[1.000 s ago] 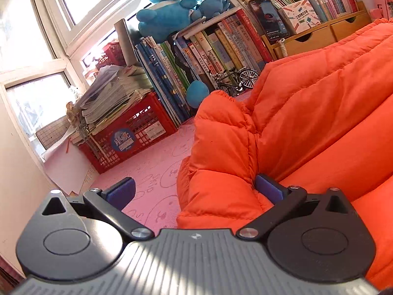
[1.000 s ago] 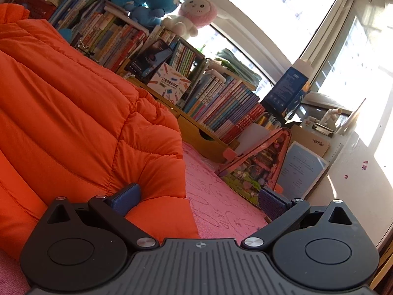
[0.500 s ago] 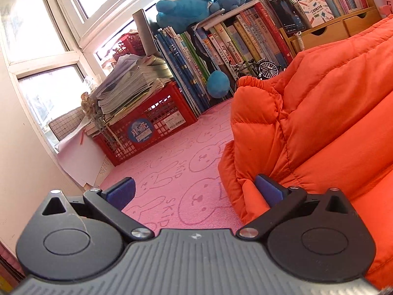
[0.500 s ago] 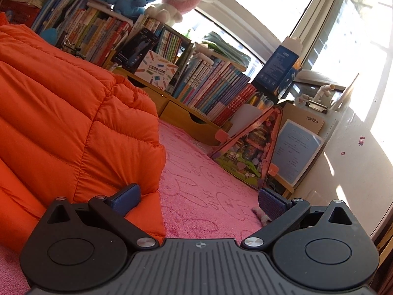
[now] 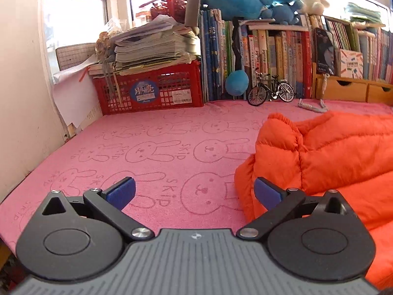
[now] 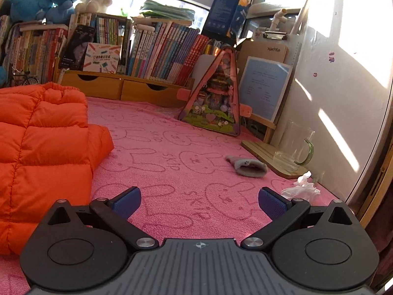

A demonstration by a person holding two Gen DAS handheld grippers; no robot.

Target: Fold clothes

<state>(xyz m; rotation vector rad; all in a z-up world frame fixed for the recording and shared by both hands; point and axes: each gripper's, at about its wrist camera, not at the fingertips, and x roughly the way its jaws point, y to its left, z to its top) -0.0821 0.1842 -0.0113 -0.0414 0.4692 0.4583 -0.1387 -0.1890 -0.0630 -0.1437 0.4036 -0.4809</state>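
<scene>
An orange puffer jacket (image 5: 326, 157) lies folded on the pink rabbit-print cloth (image 5: 159, 147), filling the right side of the left wrist view. My left gripper (image 5: 194, 193) is open over bare cloth, its right blue pad (image 5: 266, 194) just beside the jacket's near edge, nothing between the fingers. In the right wrist view the same orange jacket (image 6: 41, 142) lies at the left. My right gripper (image 6: 200, 201) is open above the cloth (image 6: 186, 147), to the right of the jacket and apart from it.
A red crate (image 5: 149, 92) under stacked papers, a row of books (image 5: 265, 56), a model bicycle (image 5: 270, 91) and wooden drawers (image 6: 118, 88) line the back. A grey sock (image 6: 246, 167), a glass mug (image 6: 294, 145), crumpled tissue (image 6: 301, 188) and a triangular toy (image 6: 216, 98) sit at the right.
Both grippers have drawn back and away from the jacket, which was pressed close against their fingers before. The views have levelled out, showing far more pink cloth.
</scene>
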